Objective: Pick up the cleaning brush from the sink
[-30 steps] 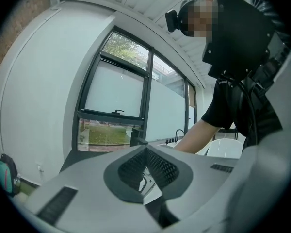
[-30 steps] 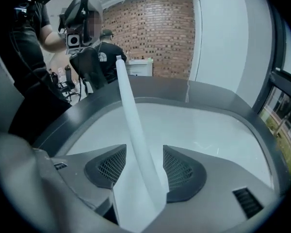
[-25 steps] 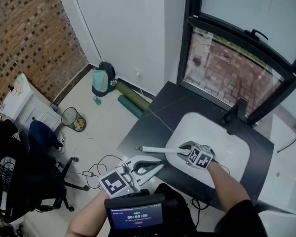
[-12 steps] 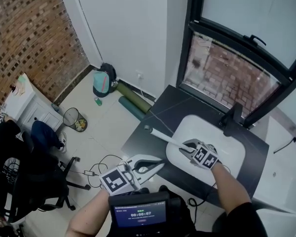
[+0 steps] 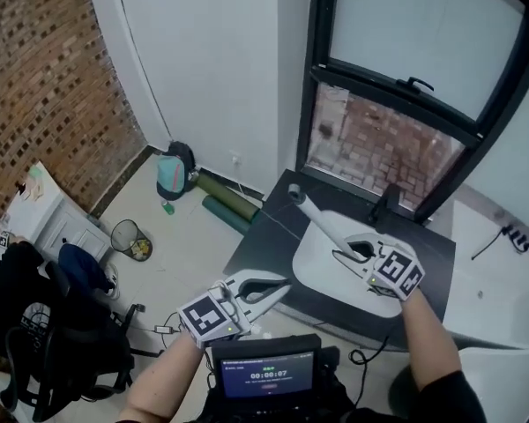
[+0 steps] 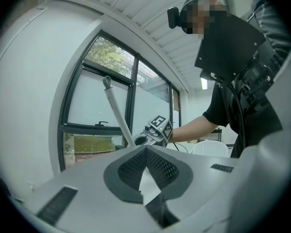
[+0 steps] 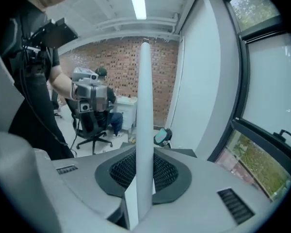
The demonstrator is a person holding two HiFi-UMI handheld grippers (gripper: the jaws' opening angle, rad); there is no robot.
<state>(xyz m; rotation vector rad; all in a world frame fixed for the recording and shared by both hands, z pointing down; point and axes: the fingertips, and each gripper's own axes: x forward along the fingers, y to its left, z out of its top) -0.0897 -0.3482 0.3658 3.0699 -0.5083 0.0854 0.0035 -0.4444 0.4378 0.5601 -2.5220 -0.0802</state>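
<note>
Since a second ago both tongs have risen, and the brush (image 5: 320,218) has swung from lying flat over the sink (image 5: 326,273) to slanting up toward the window, clear of the basin. My right gripper (image 5: 353,248) is closing on its white handle near one end. My left gripper (image 5: 280,286) hangs pinched together and empty, well apart. Held so far from its middle, the long handle could pivot or slip between the pads if I swing fast.

Head view: high up, looking steeply down onto dark table (image 5: 263,236).
Left gripper view: level, toward black-framed window (image 6: 94,101).
Right gripper view: toward far red brick wall (image 7: 123,69).
Long white cleaning brush (image 5: 322,220) shows in all three, nearest in the right gripper view.
</note>
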